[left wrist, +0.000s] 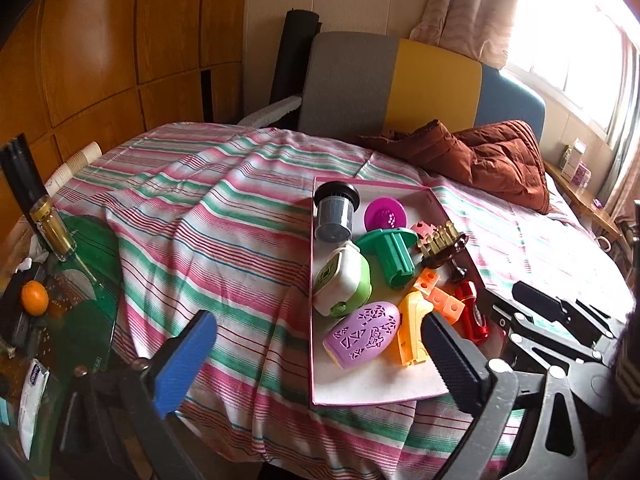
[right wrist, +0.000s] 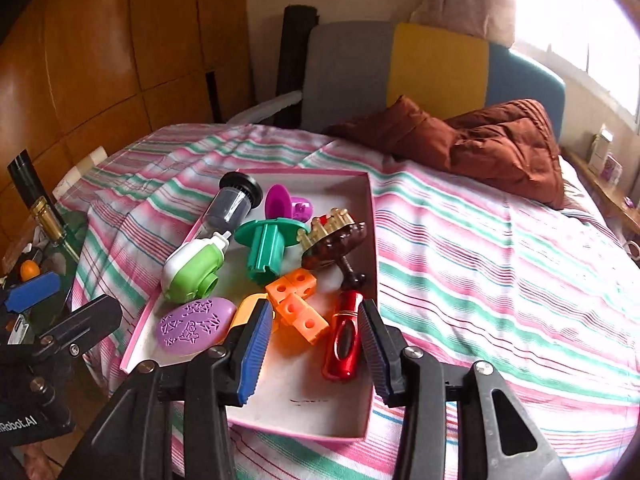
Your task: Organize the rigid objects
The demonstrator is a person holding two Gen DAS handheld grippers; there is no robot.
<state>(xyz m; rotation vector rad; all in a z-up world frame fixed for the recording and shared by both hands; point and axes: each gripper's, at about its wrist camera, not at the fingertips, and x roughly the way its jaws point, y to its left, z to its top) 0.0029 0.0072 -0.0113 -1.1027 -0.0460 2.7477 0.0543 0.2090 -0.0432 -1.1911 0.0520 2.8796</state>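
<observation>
A pink-rimmed shallow tray lies on the striped bed. It holds a purple oval case, a green-and-white gadget, a teal flanged piece, a grey cylinder with a black cap, orange cubes, a red bottle and a brown brush. My left gripper hangs wide open above the tray's near left corner, holding nothing. My right gripper hovers over the tray's near end, its pads apart and clear of the red bottle and cubes below.
A brown quilt is bunched at the head of the bed, before a grey, yellow and blue headboard. Left of the bed, a green glass table carries an orange, a tall bottle and clutter.
</observation>
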